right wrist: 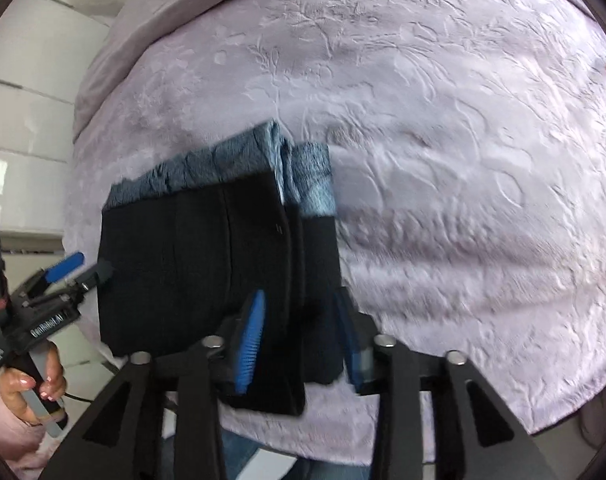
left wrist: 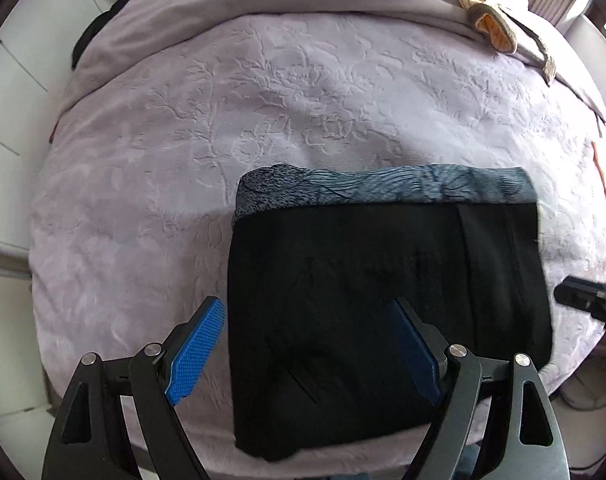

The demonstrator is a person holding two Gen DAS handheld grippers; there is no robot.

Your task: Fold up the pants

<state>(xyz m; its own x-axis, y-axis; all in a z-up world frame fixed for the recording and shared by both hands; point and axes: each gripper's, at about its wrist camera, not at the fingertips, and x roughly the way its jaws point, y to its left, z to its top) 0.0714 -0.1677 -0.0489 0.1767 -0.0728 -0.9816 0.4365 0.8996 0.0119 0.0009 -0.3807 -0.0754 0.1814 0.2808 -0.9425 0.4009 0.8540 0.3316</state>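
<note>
Currently, folded pants (left wrist: 383, 300) lie on the bed (left wrist: 263, 120) near its edge. Left gripper (left wrist: 307, 344) gapes, empty; right gripper (right wrist: 303, 336) straddles the corner, pads apparently not pressing. Risk: snagging cloth, undoing the fold.

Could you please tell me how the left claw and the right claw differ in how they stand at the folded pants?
The left claw stands wide open; the right claw is open more narrowly. The left claw straddles the pants' left edge, one pad over the blanket; the right claw has the pants' right edge between its pads. Both point down and have blue pads.
</note>
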